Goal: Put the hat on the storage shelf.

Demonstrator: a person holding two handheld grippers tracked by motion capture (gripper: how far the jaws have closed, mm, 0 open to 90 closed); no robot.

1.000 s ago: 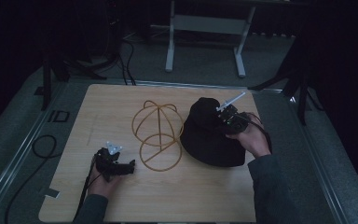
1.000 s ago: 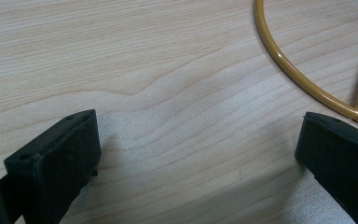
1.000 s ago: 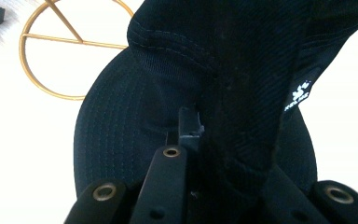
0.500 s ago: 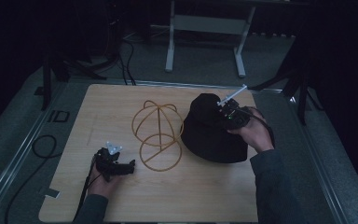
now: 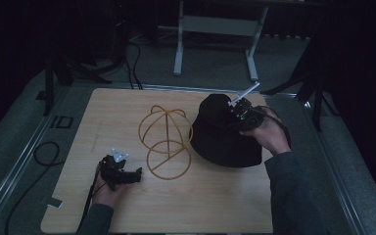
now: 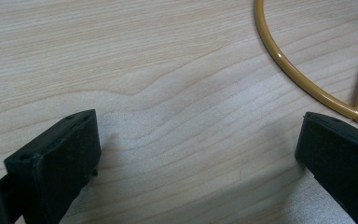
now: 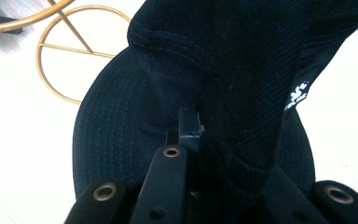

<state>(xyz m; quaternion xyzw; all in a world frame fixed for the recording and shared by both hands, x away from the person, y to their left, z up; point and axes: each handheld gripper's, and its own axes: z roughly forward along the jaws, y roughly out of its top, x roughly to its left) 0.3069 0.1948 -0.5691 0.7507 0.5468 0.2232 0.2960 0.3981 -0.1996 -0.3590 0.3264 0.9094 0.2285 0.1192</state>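
In the high view, the black hat [image 5: 225, 139] sits right of centre in the frame, on the wooden counter [image 5: 127, 110], its brim spread flat and its crown pulled up toward the upper right. The right tongs [image 5: 236, 110] meet the hat at the top of that crown, with the person's right hand [image 5: 267, 131] wrapped around the tool just to the right. In the right gripper view the dark fabric [image 7: 242, 70] rises from between the jaws at the bottom of the frame and fills the upper right — the jaws are closed tight on a fold of the crown, with a small white label [image 7: 298, 93] showing at the right edge of the cloth.

Just left of the hat stands the gold wire stand [image 5: 166, 139], a domed frame over a ring base; its ring lies close beside the hat's brim, though whether they touch cannot be told.

The left tongs [image 5: 136, 175] rest low on the counter at the lower left of the high view, held by the left hand [image 5: 108, 192], close to the ring base. In the left gripper view the two jaws stand wide apart with bare wood [image 6: 177, 93] between them — nothing is gripped — and a curve of the gold ring [image 6: 298, 70] crosses the upper right corner.
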